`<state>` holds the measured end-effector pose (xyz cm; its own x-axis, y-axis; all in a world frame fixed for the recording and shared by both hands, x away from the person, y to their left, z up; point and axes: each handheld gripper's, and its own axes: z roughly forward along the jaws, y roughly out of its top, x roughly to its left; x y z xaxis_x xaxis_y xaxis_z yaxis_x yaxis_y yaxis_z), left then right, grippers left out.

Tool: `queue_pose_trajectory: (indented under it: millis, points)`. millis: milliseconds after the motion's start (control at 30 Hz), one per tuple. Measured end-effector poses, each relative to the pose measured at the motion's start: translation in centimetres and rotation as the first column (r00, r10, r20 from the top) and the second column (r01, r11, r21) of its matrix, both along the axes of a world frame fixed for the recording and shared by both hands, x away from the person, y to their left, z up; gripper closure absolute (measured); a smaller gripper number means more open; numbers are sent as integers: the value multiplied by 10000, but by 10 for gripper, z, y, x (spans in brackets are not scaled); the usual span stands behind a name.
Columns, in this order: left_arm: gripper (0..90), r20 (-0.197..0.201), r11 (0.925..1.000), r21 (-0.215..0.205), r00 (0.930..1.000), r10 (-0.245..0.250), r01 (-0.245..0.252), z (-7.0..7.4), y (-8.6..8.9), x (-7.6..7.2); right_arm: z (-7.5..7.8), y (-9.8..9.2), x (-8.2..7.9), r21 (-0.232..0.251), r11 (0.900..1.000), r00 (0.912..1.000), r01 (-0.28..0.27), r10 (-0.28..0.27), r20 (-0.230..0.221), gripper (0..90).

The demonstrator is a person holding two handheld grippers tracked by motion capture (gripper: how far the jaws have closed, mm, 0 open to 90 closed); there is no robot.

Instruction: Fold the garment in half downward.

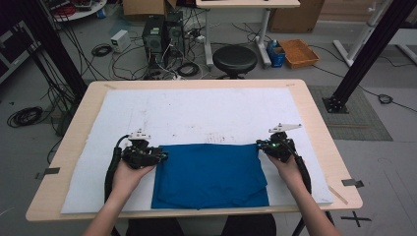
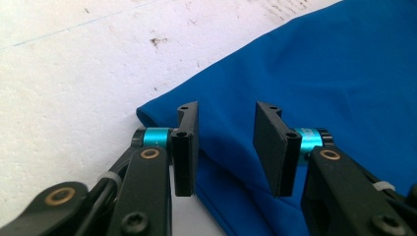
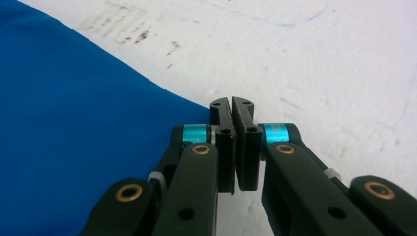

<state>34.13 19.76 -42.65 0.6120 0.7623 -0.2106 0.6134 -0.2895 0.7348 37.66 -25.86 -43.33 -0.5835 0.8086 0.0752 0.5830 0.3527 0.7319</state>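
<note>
Blue cloth (image 1: 209, 174) — smooth, folded rectangle, on scuffed white mat (image 1: 196, 115).

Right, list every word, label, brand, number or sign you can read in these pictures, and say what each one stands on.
None can be read.
Blue cloth: plain, no print or label showing.
White mat: only dark smudges and faint pen lines, no letters.
Left gripper and right gripper: black jaws, teal rings, no markings visible.
Cardboard boxes and computer tower on the floor beyond the table: any print is too small and blurred to read.
</note>
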Motion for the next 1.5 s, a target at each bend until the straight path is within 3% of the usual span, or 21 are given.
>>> queue_pose_trajectory:
  millis: [100, 167, 367, 433, 567, 833, 933, 1033, 1167, 1267, 1433, 1500]
  points:
    - [621, 44, 10000, 43, 10000, 63, -64, 0, 1, 0, -2, 1, 6, -156, 9999, 10000, -74, 75, 47, 850]
    - [618, 94, 9997, -12, 9997, 232, -232, 1, 2, 0, -3, -3, 7, -131, 9998, 9998, 179, -179, -22, 833]
    - [557, 269, 9924, -340, 9925, 1191, -1181, 1, 10, 6, 7, -11, -2, 673, 9952, 9972, 713, -727, 172, 695]
    - [531, 372, 9906, -364, 9904, 1335, -1321, 2, 10, 10, 9, -12, -5, 803, 9925, 9952, 925, -948, 258, 596]
    - [495, 477, 9878, -130, 9867, 1553, -1549, 1, 5, 16, 9, -12, -2, 1480, 9777, 9888, 1491, -1468, -259, 551]
    - [485, 380, 9808, 202, 9804, 1932, -1940, -9, -1, 22, -3, 1, 6, 1430, 9765, 9842, 1613, -1486, -959, 551]
    - [495, 313, 9819, 291, 9820, 1862, -1871, -11, -1, 23, -6, 3, 7, 1392, 9780, 9842, 1552, -1408, -1074, 559]
    - [589, 233, 9860, 386, 9867, 1611, -1619, -12, -3, 22, -9, 5, 7, 1315, 9825, 9863, 1317, -1166, -1163, 609]
    - [735, 141, 9907, 712, 9932, 1153, -1160, -15, -8, 21, -10, 9, 5, 1141, 9901, 9923, 815, -700, -1018, 768]
    - [853, 115, 9931, 480, 9942, 1068, -1073, -17, -10, 21, -9, 9, 3, 990, 9930, 9945, 650, -562, -888, 836]
    - [875, 304, 9927, 566, 9940, 1051, -1067, -16, -7, 25, -5, 5, 7, 941, 9943, 9973, 511, -457, -583, 848]
    - [876, 319, 9919, 351, 9921, 1210, -1221, -16, -6, 29, -2, 4, 11, 896, 9949, 9982, 455, -417, -440, 848]
